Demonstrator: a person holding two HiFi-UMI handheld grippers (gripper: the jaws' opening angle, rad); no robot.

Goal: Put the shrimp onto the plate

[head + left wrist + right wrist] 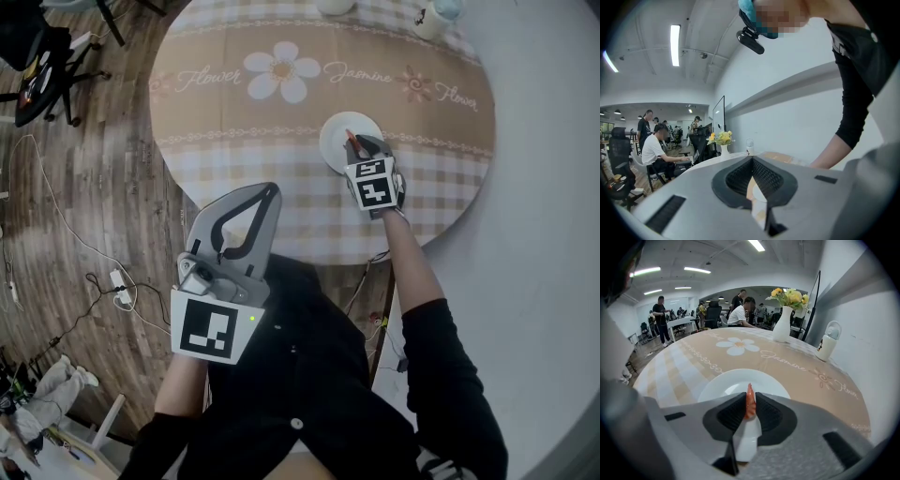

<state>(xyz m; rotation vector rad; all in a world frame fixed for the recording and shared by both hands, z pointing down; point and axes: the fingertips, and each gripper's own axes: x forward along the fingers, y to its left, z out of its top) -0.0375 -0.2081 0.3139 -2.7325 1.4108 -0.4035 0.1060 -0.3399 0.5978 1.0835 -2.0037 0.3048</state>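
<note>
My right hand-held gripper (pixel 750 398) is matt grey plastic with ribbed black pads (pixel 768 416), and the shrimp (pixel 749 404) between them looks glossy and smooth. The plate (pixel 726 383) is glossy white and smooth, the surface (pixel 234 122) is covered in matt cloth, and the floor (pixel 103 187) is wood-grain planks.

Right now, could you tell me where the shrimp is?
The shrimp is pinched upright between the jaws of the right gripper, at the centre of the right gripper view, over the white plate near the table's front edge.

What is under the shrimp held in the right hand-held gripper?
A white plate on the patterned tablecloth lies under the shrimp. The right hand-held gripper covers the plate's near edge.
</note>
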